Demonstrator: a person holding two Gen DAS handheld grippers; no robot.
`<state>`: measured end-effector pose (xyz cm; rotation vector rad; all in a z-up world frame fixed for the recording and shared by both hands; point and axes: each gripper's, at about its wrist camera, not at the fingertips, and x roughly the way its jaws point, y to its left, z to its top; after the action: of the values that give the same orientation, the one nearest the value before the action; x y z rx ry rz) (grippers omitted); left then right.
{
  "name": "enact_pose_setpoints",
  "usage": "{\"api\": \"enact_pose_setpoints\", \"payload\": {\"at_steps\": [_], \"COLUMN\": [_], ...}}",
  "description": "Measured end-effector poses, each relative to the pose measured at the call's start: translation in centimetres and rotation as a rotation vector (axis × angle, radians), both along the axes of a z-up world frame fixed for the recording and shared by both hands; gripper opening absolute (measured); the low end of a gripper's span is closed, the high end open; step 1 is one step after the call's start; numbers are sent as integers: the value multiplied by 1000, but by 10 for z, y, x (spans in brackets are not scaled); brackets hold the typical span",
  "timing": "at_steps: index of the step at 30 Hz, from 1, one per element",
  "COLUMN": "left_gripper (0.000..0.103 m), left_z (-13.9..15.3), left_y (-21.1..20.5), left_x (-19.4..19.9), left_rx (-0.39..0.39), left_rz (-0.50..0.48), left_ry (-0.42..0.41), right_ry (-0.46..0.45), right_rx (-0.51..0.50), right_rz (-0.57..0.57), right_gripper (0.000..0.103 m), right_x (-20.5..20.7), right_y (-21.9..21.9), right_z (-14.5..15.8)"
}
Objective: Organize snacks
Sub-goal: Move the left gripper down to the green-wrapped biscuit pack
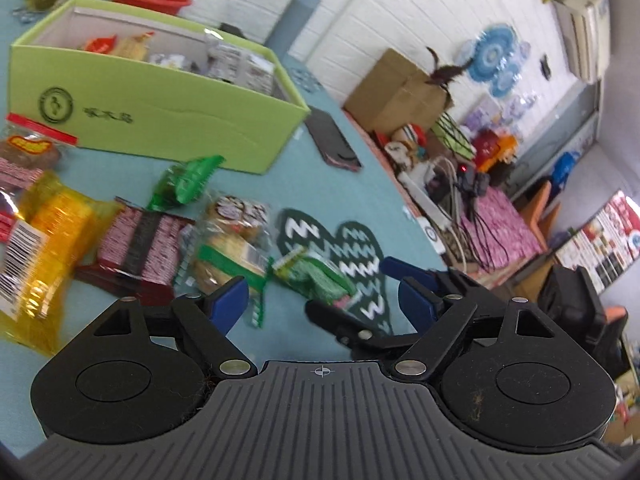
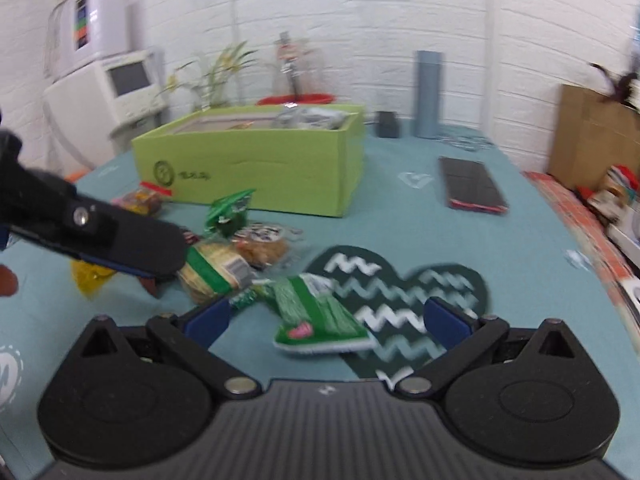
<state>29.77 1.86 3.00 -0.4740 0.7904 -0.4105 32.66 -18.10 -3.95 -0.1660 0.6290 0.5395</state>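
Right tongs: open, empty, nearer arm. Green snack packet on desk between the blue fingers, long axis 10-to-4 o'clock. Left tongs: open, empty. Green box at 12 o'clock.

Your right view blurs the green snack packet between the jaws; the yellow packet left of your left jaws is edge-cropped.
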Motion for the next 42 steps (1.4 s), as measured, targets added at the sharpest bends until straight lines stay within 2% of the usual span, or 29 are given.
{"api": "enact_pose_setpoints", "payload": {"at_steps": [3,6,13,15,18,20,24,26,30,34,37,42], "left_gripper": [76,77,79,79,79,79,80,81,81,81,81,81], "left_z": [5,5,-6,-10,-17,-20,-28,-30,-30,-27,-24,-26], "left_y": [20,40,56,55,54,52,50,47,45,51,52,39], "left_x": [1,-2,-7,-12,-27,-35,-45,-45,-47,-50,-52,-48], "left_rx": [11,7,4,8,20,27,18,19,-1,-7,3,24], "left_rz": [67,119,117,101,76,67,46,37,34,55,52,11], "left_ry": [-11,-13,9,21,26,33,50,58,57,54,47,49], "right_ry": [46,109,67,77,87,111,110,91,82,120,98,51], "right_rx": [-41,-33,-74,-72,-9,54,115,138,76,118,89,149], "right_rz": [134,181,267,248,221,158,-61,-99,-82,-12,-66,-87], "right_gripper": [103,103,103,103,103,102,103,102,102,102,102,102], "right_x": [24,31,-27,-42,-66,-77,-92,-98,-103,-104,-102,-113], "right_y": [19,28,59,68,76,77,64,58,66,73,72,60], "right_z": [-7,-15,-20,-18,-15,-13,-16,-17,-16,-13,-15,-20]}}
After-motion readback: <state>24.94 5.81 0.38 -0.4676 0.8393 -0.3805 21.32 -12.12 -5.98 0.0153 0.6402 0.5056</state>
